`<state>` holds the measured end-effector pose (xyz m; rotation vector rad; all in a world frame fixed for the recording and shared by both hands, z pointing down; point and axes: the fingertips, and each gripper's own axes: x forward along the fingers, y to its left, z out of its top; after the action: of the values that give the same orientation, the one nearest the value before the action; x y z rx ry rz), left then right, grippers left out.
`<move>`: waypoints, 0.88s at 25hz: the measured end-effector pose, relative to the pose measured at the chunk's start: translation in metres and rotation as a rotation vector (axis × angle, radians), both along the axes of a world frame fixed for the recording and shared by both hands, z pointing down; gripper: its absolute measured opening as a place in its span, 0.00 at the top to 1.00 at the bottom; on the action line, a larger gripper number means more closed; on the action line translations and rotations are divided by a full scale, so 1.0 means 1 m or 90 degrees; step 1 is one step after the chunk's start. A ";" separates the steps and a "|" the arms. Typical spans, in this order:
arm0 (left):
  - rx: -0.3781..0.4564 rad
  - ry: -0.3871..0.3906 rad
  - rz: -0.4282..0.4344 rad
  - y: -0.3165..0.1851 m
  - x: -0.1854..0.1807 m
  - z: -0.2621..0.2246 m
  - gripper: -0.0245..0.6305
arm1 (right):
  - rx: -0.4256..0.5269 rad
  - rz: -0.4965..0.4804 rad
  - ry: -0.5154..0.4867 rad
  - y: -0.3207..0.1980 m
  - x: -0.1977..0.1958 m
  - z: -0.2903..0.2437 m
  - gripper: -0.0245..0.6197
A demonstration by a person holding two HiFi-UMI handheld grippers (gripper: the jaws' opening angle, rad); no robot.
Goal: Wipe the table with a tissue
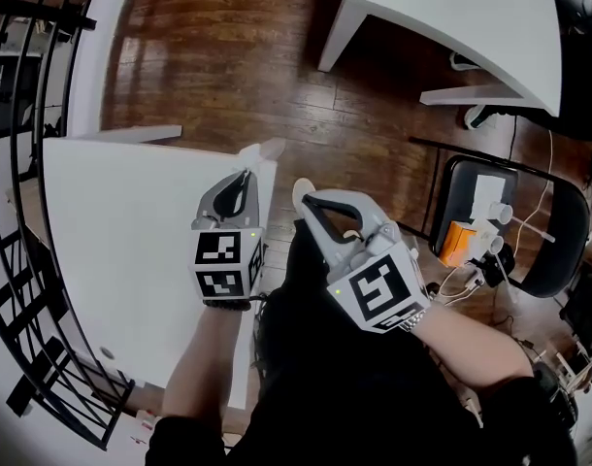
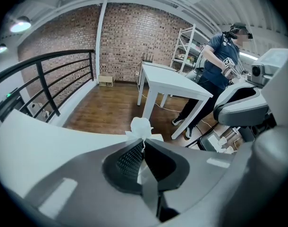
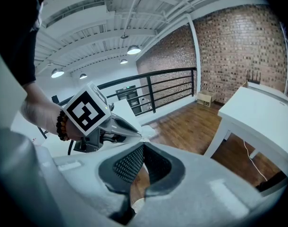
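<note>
Crumpled white tissue (image 1: 262,150) clamped in left gripper (image 1: 246,176), long axis along jaws, tuft pointing beyond table (image 1: 112,231) corner, right gripper (image 1: 307,200) closed, empty, beside table.

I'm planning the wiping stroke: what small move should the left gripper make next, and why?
Probably lower the left gripper until the tissue presses flat on the table. Its jaws are shut on the tissue, which pokes out by the table's corner, and contact isn't clear. The right gripper is shut, empty and off the table.
</note>
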<state>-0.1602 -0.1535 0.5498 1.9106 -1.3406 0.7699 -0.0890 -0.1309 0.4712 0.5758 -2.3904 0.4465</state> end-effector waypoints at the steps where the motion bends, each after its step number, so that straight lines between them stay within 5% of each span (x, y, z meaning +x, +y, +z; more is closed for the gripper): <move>1: 0.000 -0.001 0.001 0.001 0.001 0.000 0.93 | 0.001 0.001 -0.001 0.001 0.001 0.000 0.98; 22: 0.009 0.052 -0.022 0.016 0.029 -0.012 0.93 | 0.036 0.014 -0.007 0.018 0.029 -0.023 0.98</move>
<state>-0.1311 -0.1374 0.5379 1.9040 -1.3280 0.6607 -0.0604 -0.1132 0.4477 0.6264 -2.4154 0.3936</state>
